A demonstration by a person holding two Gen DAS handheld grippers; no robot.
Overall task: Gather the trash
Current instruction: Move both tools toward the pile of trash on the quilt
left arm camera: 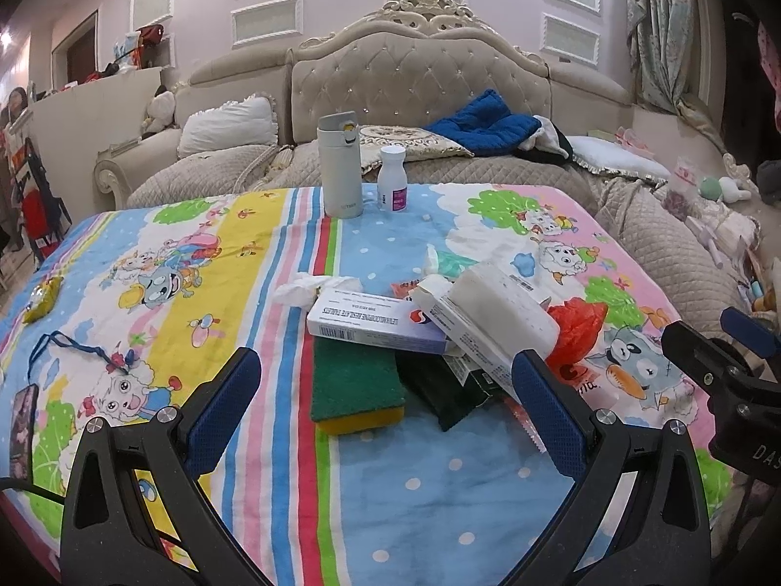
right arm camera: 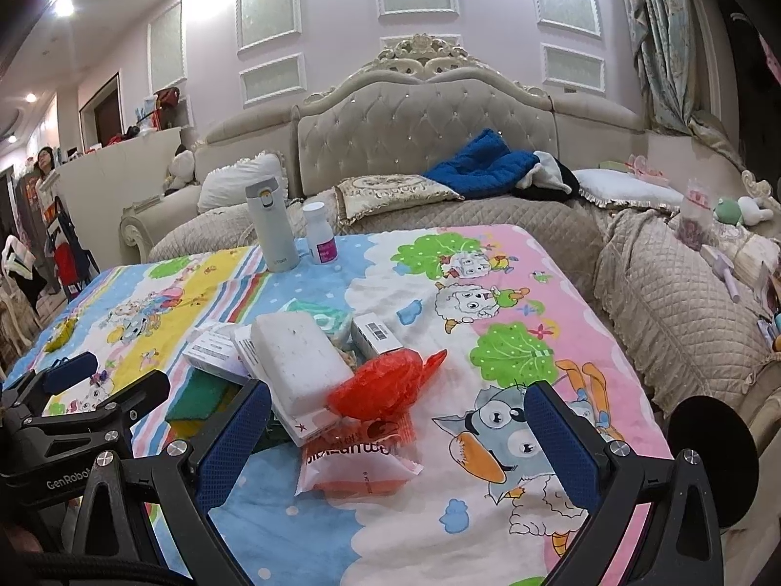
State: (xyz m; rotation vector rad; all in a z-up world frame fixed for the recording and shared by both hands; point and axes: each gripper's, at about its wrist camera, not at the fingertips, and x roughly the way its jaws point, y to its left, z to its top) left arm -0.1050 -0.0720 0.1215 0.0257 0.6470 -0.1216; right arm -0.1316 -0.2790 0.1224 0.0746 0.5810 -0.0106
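Trash point(left arm camera: 429, 337) sits heaped near the middle of the table point(left arm camera: 439, 488): boxes, a sponge point(left arm camera: 356, 386), a red bag point(right arm camera: 385, 386) and wrappers. We judge nothing collected yet; our left gripper point(left arm camera: 385, 390) and right gripper point(right arm camera: 398, 429) gape wide, empty.

cartoon sheep cloth point(left arm camera: 400, 488) covers the desk. grey flask point(left arm camera: 340, 166) upright at the far edge, white pill bottle point(left arm camera: 393, 178) just beside it. tufted sofa point(left arm camera: 420, 68) behind, with a blue blanket point(left arm camera: 481, 129), white pillow point(left arm camera: 227, 125) and embroidered cushion point(left arm camera: 415, 141).
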